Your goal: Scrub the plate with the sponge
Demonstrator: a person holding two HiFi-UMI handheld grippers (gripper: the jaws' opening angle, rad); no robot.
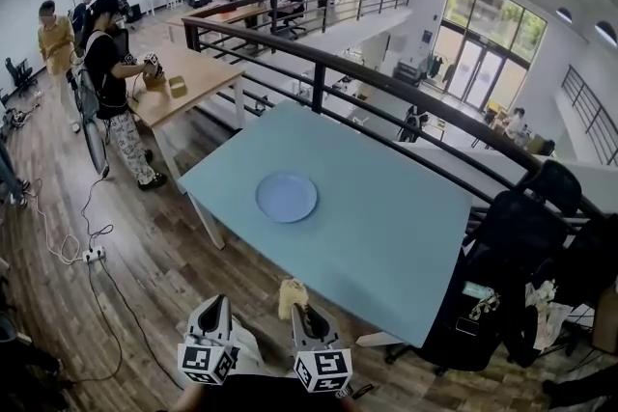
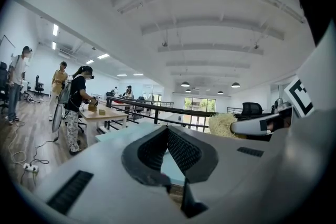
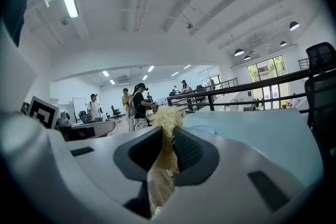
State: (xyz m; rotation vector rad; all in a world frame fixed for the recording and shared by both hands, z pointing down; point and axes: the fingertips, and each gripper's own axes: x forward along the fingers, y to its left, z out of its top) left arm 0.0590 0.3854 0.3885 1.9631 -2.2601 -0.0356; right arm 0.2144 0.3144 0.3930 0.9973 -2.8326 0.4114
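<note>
Before the table [image 1: 406, 236], right gripper [image 1: 301, 314] grips sponge [image 1: 289, 292].

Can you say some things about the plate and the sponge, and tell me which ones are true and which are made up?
1. The right gripper holds the sponge between its jaws. True.
2. The sponge is rubbing the plate. False: the sponge is held well short of the plate, near the person, and does not touch it.
3. The plate is blue and lies flat on the light blue table. True.
4. The left gripper holds a cup. False: there is nothing between its jaws, and their tips are together.
</note>
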